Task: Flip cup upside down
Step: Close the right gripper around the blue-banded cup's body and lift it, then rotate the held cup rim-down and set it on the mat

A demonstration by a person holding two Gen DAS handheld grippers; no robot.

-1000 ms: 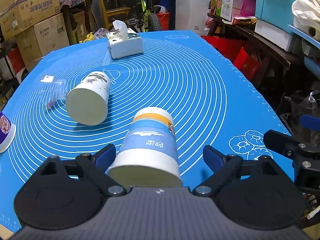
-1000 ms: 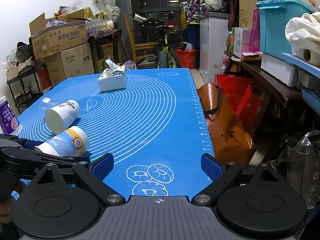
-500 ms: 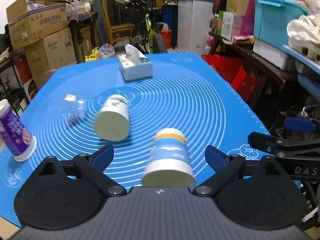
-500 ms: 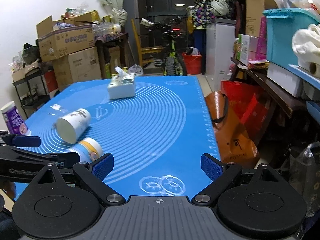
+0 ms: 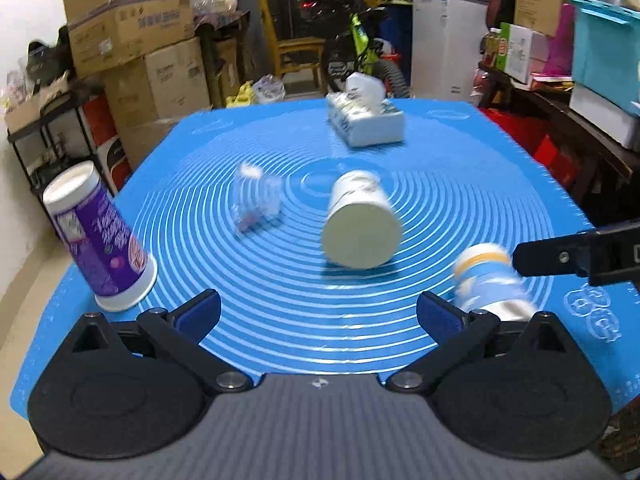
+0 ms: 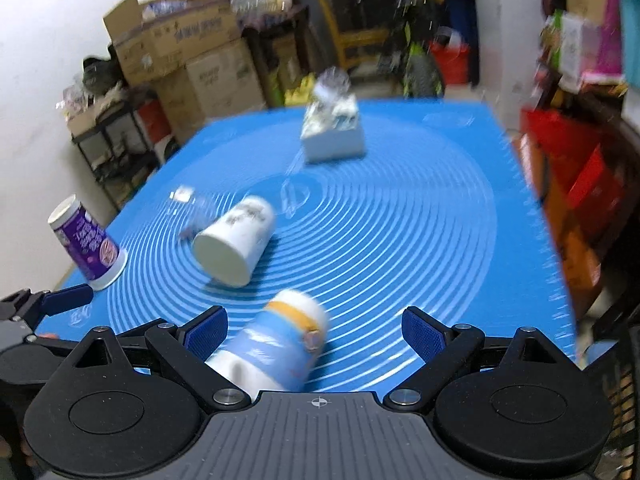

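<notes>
Left gripper (image 5: 318, 316) withdrawn from blue paper cup (image 6: 276, 344), cylindrical white cup (image 5: 360, 224) sideways

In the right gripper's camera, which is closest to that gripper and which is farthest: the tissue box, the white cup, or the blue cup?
1. Blue cup: lying between the right gripper fingers, toward the left one.
2. White cup: on its side, mid-mat, left.
3. Tissue box: far end.

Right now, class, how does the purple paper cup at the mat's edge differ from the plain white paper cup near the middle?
The purple paper cup stands mouth-down on its rim; the plain white paper cup lies on its side. The purple one bears bright printing; the white one shows only faint dark marks. The purple one sits at the blue mat's left edge, the white one near its centre. Both are tapered paper cups, untouched by either gripper.
</notes>
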